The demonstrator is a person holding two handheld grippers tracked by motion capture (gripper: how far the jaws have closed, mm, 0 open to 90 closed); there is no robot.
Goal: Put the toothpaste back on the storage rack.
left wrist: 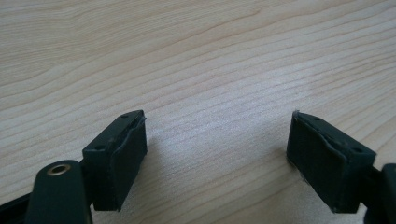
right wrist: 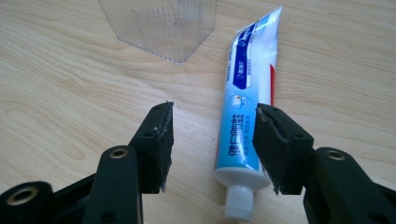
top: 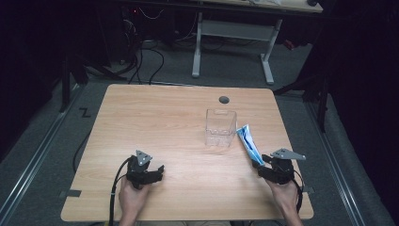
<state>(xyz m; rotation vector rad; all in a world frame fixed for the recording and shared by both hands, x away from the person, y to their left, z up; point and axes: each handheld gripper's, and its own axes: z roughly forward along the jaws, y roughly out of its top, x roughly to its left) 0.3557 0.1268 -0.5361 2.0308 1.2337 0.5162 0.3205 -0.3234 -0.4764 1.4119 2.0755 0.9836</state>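
Straddling a toothpaste tube (right wrist: 243, 126) on the table (top: 155, 122), the right tongs (right wrist: 212, 144) stand half-open, one pad touching the tube's edge, nothing squeezed yet. The left tongs (left wrist: 217, 154) rest wide and empty. Closing this far off-centre could likely pinch the tube's edge and skid it away. Its blue-and-white body points its white cap back toward the tongs, a clear box (right wrist: 161, 25) just ahead.
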